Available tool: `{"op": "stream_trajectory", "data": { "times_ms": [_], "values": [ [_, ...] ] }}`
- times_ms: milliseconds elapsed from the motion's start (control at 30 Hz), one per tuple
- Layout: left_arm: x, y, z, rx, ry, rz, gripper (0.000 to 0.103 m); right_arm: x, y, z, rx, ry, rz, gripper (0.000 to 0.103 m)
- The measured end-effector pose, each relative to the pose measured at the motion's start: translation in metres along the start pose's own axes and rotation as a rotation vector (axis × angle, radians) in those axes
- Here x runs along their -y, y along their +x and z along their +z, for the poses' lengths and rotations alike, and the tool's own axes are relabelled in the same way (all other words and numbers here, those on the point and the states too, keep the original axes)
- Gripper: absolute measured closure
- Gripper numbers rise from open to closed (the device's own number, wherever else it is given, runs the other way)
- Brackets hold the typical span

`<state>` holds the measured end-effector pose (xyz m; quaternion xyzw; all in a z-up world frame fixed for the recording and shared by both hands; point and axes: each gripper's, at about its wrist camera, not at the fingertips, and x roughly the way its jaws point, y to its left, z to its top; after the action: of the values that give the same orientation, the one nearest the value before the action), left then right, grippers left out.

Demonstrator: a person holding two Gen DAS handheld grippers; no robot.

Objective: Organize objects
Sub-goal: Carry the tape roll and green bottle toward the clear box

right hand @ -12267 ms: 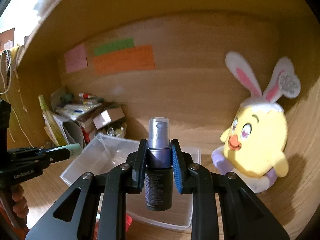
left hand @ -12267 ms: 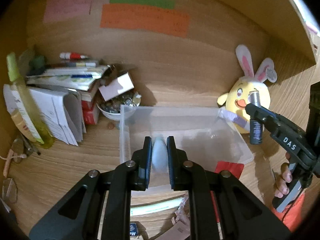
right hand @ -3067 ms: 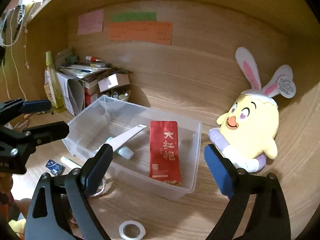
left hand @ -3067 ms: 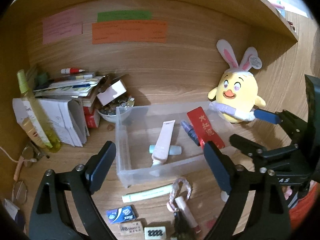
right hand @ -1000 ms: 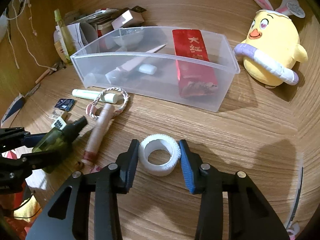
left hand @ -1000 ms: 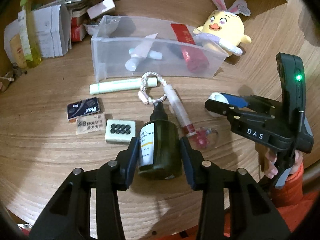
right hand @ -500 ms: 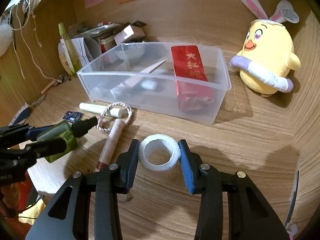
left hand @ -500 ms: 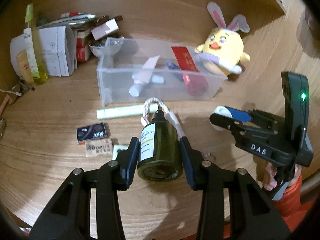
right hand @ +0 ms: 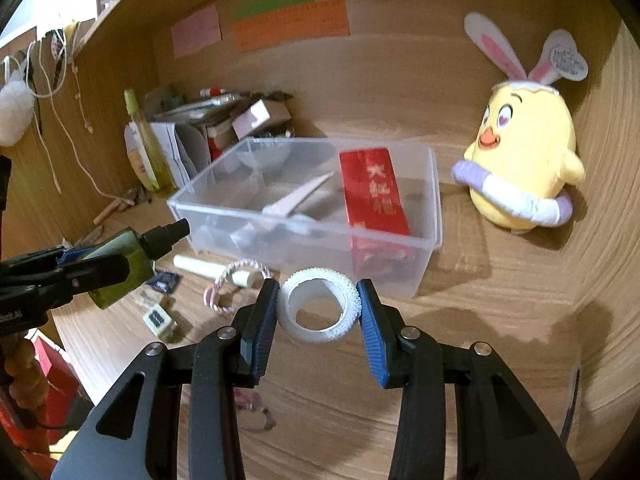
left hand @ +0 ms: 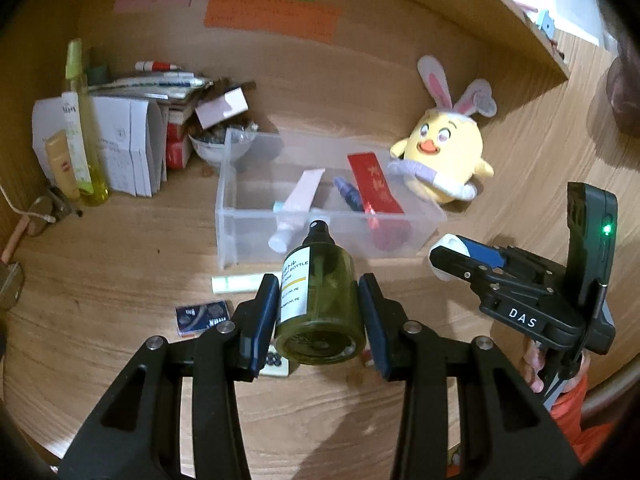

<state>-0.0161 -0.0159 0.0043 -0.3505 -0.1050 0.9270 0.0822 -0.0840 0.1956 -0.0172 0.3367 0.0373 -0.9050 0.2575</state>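
Observation:
My left gripper is shut on a dark green spray bottle, held above the desk with its black nozzle toward the clear plastic bin. My right gripper is shut on a white tape roll, lifted off the desk just in front of the clear plastic bin. Inside the bin lie a red packet, a pink tube and a small blue bottle. The right gripper appears at the right of the left wrist view, the left gripper at the left of the right wrist view.
On the desk before the bin lie a pale green stick, a blue eraser pack, a braided loop and a small white block. A yellow plush chick sits right of the bin. Papers, a tall yellow-green bottle and boxes crowd the back left.
Both grippers have risen from the desk with their loads and tipped up, so the back wall and its coloured notes have come into view. Both grips are unchanged.

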Motion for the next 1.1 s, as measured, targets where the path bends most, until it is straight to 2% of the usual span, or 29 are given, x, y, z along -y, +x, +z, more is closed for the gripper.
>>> {"op": "stream_trajectory", "data": {
  "times_ms": [333,667,1100],
  "values": [
    [0.003,-0.007,0.03,0.078,0.008,-0.011,0.062,-0.001,-0.007,0.024,0.067,-0.005,0.012,0.067],
    [0.001,0.009,0.057,0.101,0.022,-0.007,0.062,0.004,-0.002,0.05,0.107,-0.019,-0.004,0.067],
    [-0.012,0.058,0.08,0.052,0.01,0.003,0.062,0.023,0.028,0.067,0.068,-0.016,-0.056,0.067]
  ]
}}
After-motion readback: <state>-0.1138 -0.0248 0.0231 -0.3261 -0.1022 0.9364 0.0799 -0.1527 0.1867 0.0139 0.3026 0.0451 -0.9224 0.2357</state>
